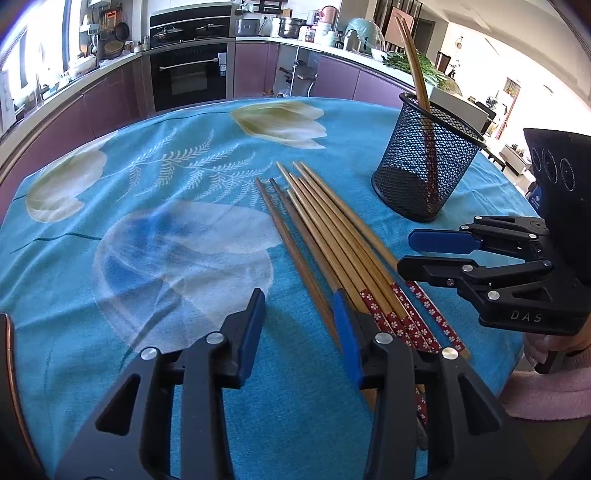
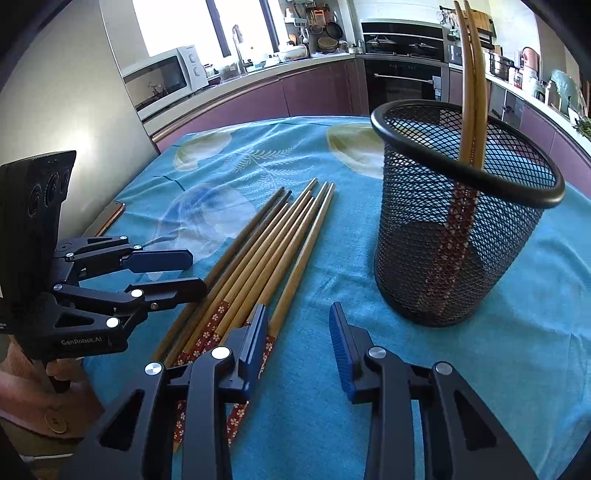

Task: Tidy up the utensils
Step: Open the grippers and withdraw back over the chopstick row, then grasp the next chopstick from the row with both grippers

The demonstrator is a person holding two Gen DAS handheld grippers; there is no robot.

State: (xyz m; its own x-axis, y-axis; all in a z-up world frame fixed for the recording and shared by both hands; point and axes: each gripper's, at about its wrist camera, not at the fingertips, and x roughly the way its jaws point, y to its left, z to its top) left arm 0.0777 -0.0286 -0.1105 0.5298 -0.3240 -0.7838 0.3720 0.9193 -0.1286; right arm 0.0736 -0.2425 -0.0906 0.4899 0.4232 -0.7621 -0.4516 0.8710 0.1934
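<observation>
Bundle of chopsticks (image 1: 332, 243) laid on the worktop (image 1: 147, 221), mesh holder (image 1: 424, 162) at two o'clock, two chopsticks (image 2: 471, 85) stood inside, left gripper (image 1: 299, 314) and right gripper (image 2: 297, 328) held with jaws apart, nothing clamped.

This is a home kitchen: a built-in oven (image 1: 188, 75), a microwave (image 2: 162, 75), purple cabinets (image 1: 336, 79) and hanging pans (image 2: 328, 31).

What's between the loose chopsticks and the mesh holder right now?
Only bare blue tablecloth separates the loose chopsticks from the mesh holder, clearest in the right wrist view.
</observation>
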